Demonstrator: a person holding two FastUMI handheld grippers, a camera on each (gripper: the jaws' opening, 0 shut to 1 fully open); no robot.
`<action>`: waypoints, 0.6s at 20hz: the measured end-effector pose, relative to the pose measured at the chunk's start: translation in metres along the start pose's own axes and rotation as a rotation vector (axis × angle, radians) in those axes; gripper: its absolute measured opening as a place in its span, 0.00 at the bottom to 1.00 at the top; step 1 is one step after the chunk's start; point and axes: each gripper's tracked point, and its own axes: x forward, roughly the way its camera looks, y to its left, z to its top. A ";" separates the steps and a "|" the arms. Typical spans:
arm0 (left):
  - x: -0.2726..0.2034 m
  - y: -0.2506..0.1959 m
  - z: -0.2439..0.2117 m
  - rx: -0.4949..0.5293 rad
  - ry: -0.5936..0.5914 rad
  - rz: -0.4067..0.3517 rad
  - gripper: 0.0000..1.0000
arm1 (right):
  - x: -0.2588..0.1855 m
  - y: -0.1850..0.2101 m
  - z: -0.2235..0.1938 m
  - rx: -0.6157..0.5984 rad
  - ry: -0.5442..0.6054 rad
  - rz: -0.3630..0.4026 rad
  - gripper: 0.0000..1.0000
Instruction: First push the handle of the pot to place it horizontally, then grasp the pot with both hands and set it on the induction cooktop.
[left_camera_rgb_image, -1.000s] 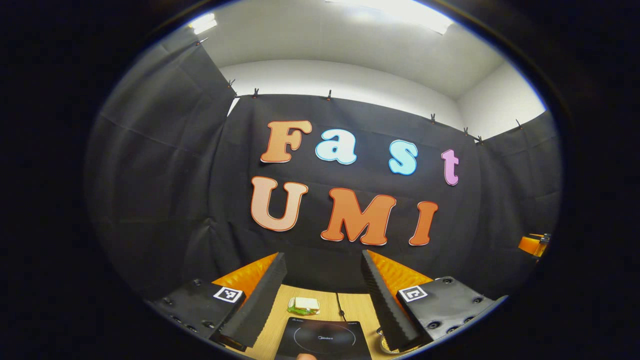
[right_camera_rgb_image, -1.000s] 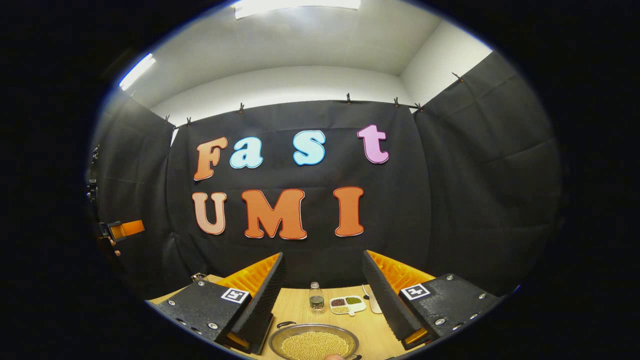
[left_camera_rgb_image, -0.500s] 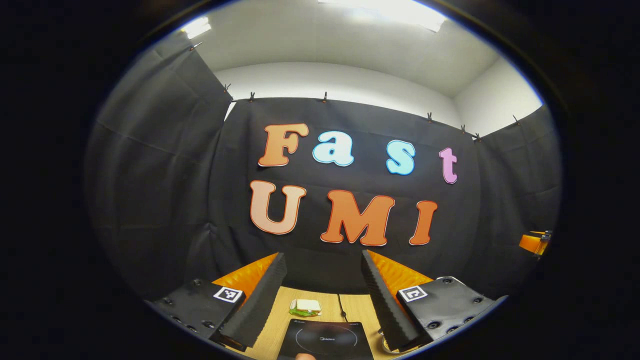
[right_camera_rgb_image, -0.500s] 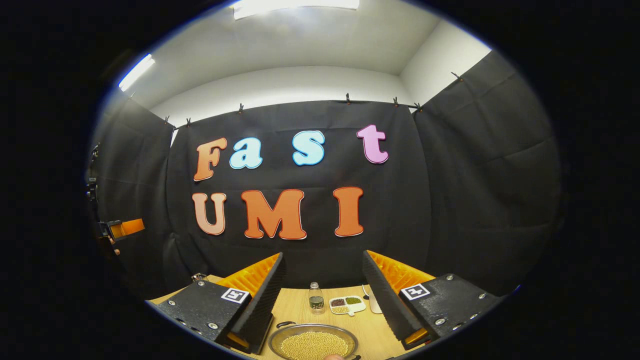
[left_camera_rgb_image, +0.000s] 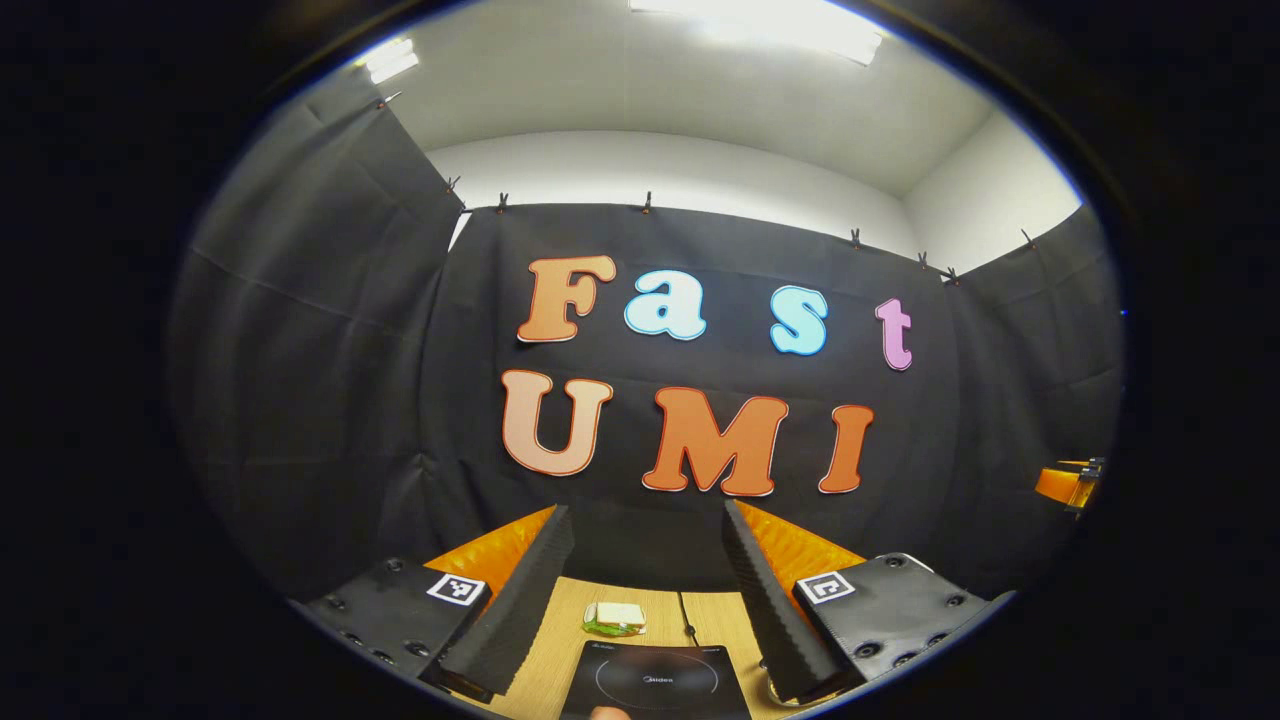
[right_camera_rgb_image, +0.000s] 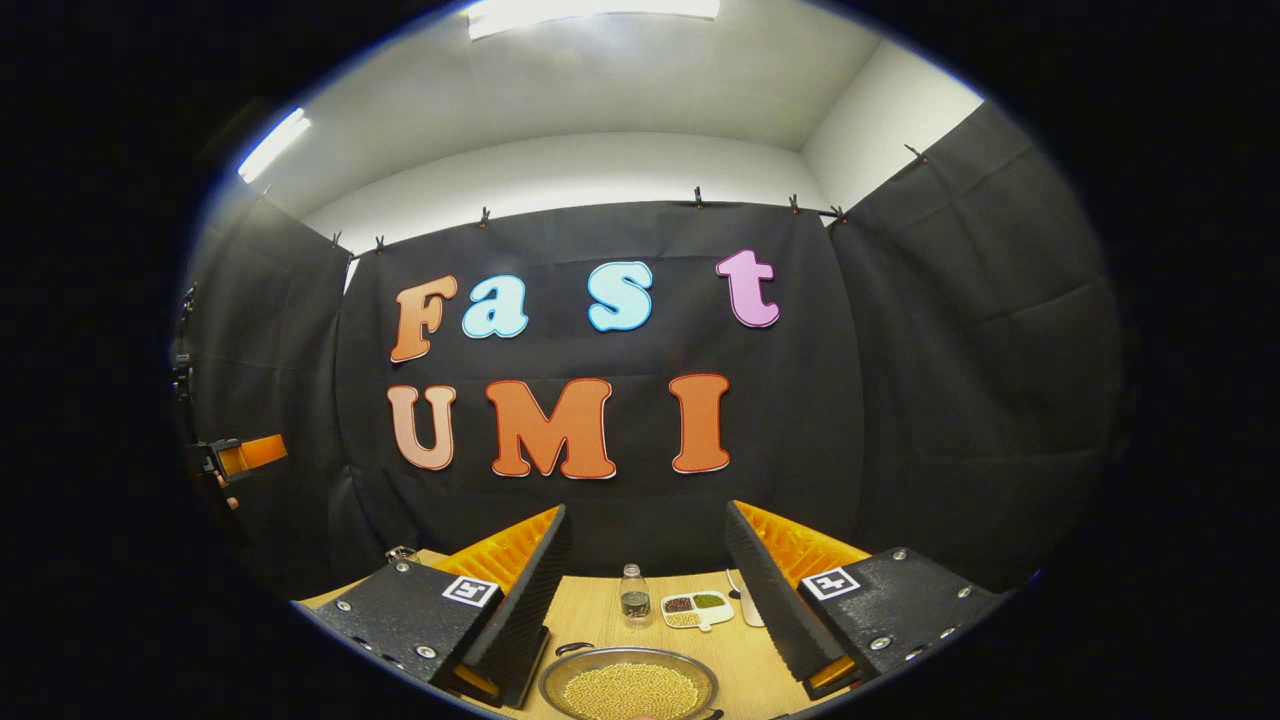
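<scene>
**Pot sits low in front of the right gripper**

While both grippers hang high above the table (right_camera_rgb_image: 600, 600), nothing is held yet. The left gripper (left_camera_rgb_image: 648, 580) has its jaws wide apart, with nothing between them. The right gripper (right_camera_rgb_image: 648, 580) is spread just as wide and is empty too.

From the right gripper view, the pot (right_camera_rgb_image: 628, 685) sits on the table straight ahead and below the jaws, in the gap between the two fingers. It is full of small yellow beans. A thin handle (right_camera_rgb_image: 572, 648) shows at the far left of its rim. The handle at the near side is cut off at the bottom edge, so I cannot tell which way it points.

From the left gripper view, the cooktop (left_camera_rgb_image: 655, 682) lies flat and dark, straight ahead and below those jaws. A bit of the pot's rim peeks out by the right finger, so the pot is just beside the cooktop, on its right.

I think the right gripper is nearer the pot, so it should go down first and push the handle. The pot then has to move left.

A bottle (right_camera_rgb_image: 634, 594), a dish (right_camera_rgb_image: 694, 608) and a sponge (left_camera_rgb_image: 614, 617) sit farther back.
</scene>
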 end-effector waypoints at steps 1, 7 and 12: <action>0.000 0.001 0.000 0.000 0.001 0.002 0.97 | 0.001 0.001 -0.001 -0.003 0.003 0.001 0.95; -0.002 0.008 0.005 0.007 -0.008 0.014 0.97 | 0.000 0.011 -0.007 -0.018 0.023 0.020 0.95; -0.003 0.010 0.006 0.011 -0.015 0.017 0.98 | 0.001 0.020 -0.014 -0.036 0.032 0.058 0.75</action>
